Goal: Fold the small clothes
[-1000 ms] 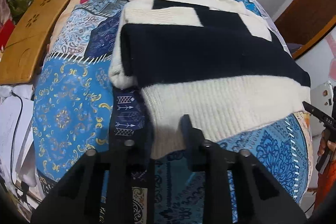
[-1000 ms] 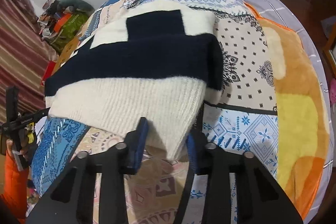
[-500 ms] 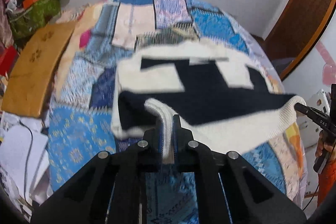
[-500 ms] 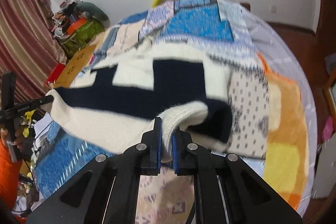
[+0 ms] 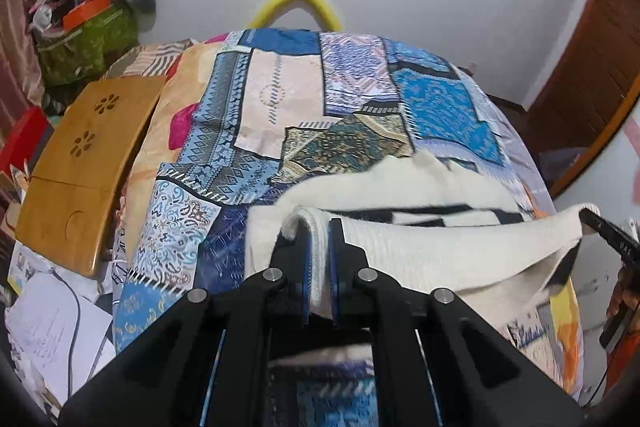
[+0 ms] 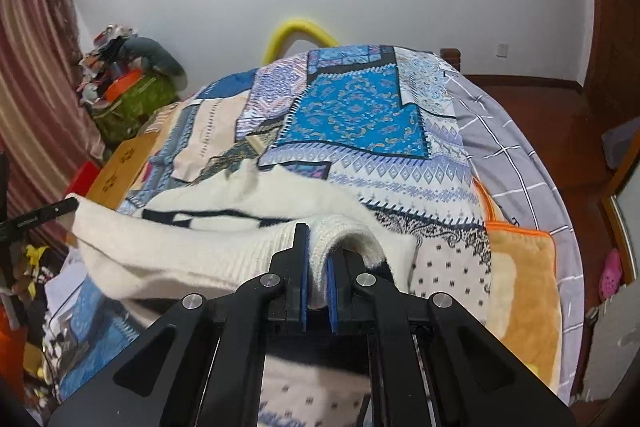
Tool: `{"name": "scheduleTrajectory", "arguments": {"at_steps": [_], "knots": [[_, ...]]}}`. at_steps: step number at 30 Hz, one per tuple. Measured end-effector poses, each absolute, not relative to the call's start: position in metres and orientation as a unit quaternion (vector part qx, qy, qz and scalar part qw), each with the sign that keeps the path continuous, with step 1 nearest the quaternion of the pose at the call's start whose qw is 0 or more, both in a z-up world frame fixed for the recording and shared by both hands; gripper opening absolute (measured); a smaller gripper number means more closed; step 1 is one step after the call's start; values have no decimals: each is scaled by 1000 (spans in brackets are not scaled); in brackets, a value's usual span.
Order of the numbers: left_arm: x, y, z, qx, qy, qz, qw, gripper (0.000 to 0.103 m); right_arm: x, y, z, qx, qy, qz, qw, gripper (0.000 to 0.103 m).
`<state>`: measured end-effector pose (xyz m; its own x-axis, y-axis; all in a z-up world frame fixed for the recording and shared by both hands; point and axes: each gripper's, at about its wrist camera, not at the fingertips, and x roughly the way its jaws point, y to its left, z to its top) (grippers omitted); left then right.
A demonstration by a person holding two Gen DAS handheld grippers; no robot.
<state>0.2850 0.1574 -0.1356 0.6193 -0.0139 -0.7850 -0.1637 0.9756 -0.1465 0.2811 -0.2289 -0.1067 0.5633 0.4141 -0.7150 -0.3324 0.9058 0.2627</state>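
My left gripper point(image 5: 319, 227) clamped tight on ribbed hem of cream-and-navy knit sweater point(image 5: 440, 251); my right gripper point(image 6: 318, 233) pinching same hem at opposite corner. Hem I hold raised and stretched between both, above rest of sweater lying on blue patchwork-print bedspread point(image 5: 280, 115). Orange fleece blanket point(image 6: 524, 291) at bed's right edge. Wooden lap desk point(image 5: 80, 163) at left.

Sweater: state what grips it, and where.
The sweater is held by both: left hand-held gripper and right hand-held gripper each pinch a corner of its ribbed white hem.
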Motion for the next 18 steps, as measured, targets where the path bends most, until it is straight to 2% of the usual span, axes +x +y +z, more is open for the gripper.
{"name": "scheduleTrajectory", "arguments": {"at_steps": [18], "knots": [[365,192,-226,-109,497,98,855,6,351,-231,-187,81,492,191,845,7]]}}
